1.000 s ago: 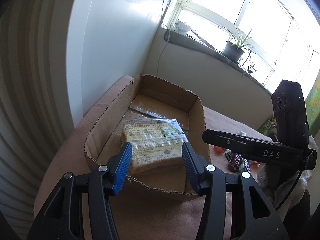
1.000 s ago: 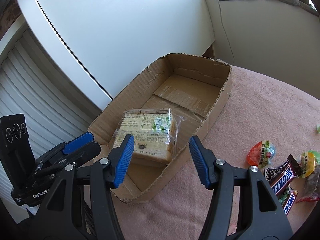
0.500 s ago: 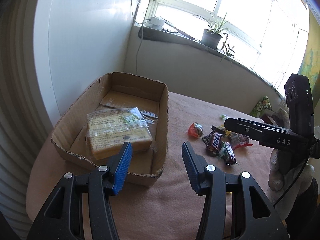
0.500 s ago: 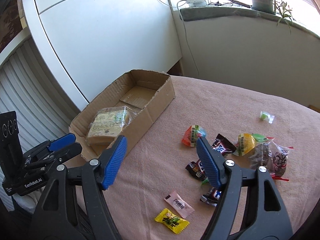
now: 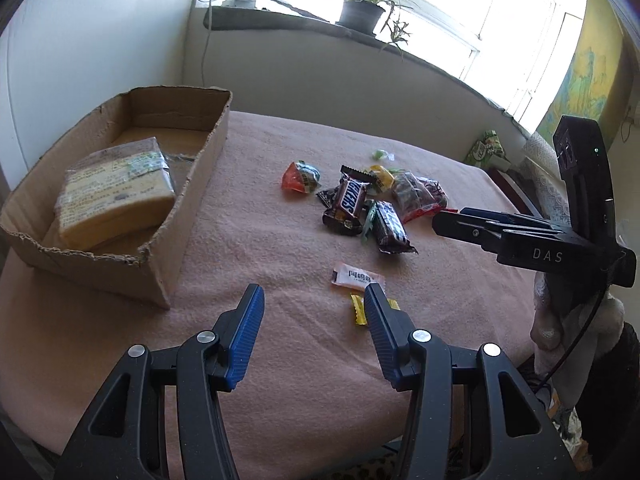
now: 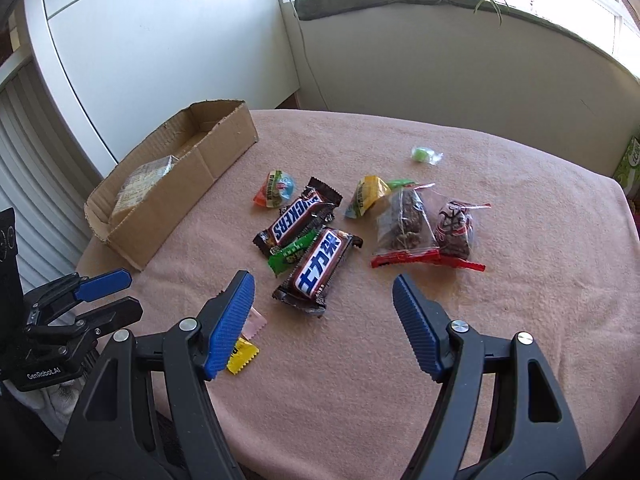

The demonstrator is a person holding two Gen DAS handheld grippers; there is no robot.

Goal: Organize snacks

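A cardboard box (image 5: 192, 200) (image 6: 224, 148) at the table's left holds a wrapped bread pack (image 5: 116, 192) (image 6: 140, 176). Loose snacks lie in the middle: two Snickers bars (image 6: 298, 220) (image 6: 320, 268) (image 5: 352, 196), an orange jelly cup (image 6: 276, 194) (image 5: 300, 176), two clear bags with red edges (image 6: 404, 224), a pink sachet (image 5: 358, 276) and a yellow candy (image 5: 358, 310) (image 6: 242, 356). My left gripper (image 5: 312, 312) is open and empty, just short of the sachet. My right gripper (image 6: 322, 296) is open and empty, right above the near Snickers bar.
The table wears a pink cloth (image 6: 520, 280). A small green candy (image 6: 424, 155) lies apart at the far side. A white wall and a window sill with a potted plant (image 5: 360, 12) stand behind. The table's near edge drops off below both grippers.
Both grippers have pulled back from the box and swung right toward the loose snacks. The bread pack stays in the box. Both remain open.
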